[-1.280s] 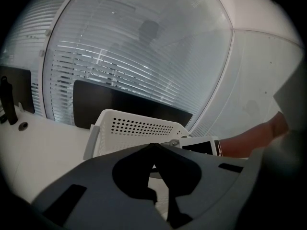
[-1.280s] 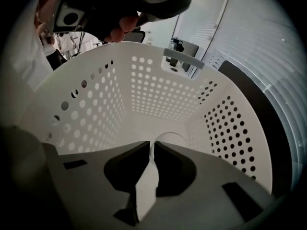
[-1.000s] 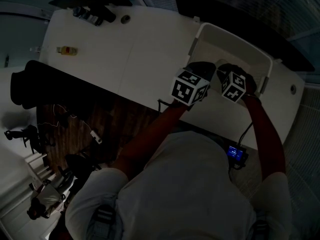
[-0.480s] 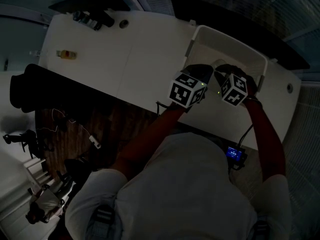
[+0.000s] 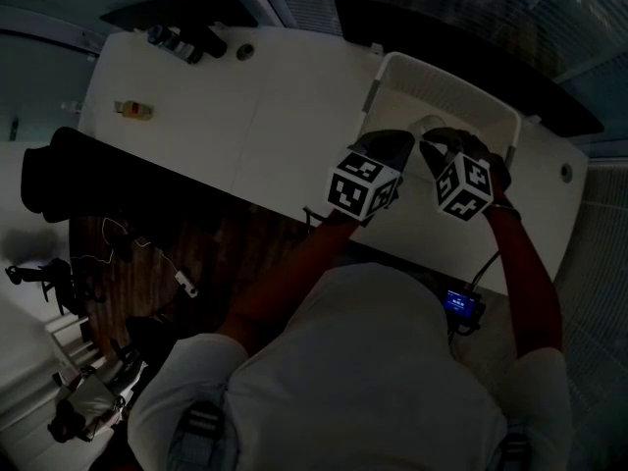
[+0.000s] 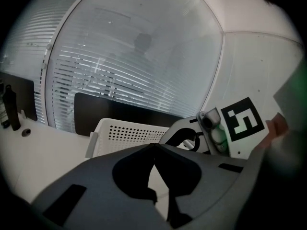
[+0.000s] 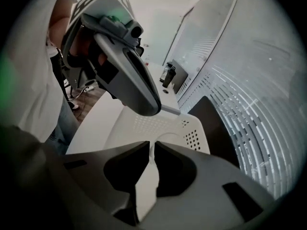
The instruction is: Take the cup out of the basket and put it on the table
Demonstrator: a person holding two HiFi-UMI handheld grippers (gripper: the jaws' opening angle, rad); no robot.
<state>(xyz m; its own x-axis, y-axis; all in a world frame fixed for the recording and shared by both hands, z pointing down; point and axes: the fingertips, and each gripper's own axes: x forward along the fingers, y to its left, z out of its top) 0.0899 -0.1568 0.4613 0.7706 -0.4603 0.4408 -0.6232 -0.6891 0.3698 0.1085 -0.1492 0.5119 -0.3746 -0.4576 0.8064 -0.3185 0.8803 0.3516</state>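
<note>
A white perforated basket (image 5: 446, 77) stands at the far right of the white table (image 5: 245, 96). A white cup (image 5: 429, 124) sits inside it near the front wall, its rim showing between the two grippers. My right gripper (image 5: 437, 143) reaches over the front wall. Its jaws are closed to a thin slit on the cup (image 7: 168, 136) at the rim. My left gripper (image 5: 397, 141) hovers just left of it, shut and empty. The left gripper view shows the basket (image 6: 124, 131) ahead and the right gripper (image 6: 192, 139) beside it.
Dark bottles (image 5: 182, 37) and a small yellow-red item (image 5: 132, 109) lie at the table's far left, with a round grommet (image 5: 245, 52) between. A black panel (image 5: 461, 42) runs behind the basket. A dark chair (image 5: 59, 170) stands left of the table.
Both marker cubes have shifted slightly toward me and down in the head view. The cup stays in the same place in the basket.
</note>
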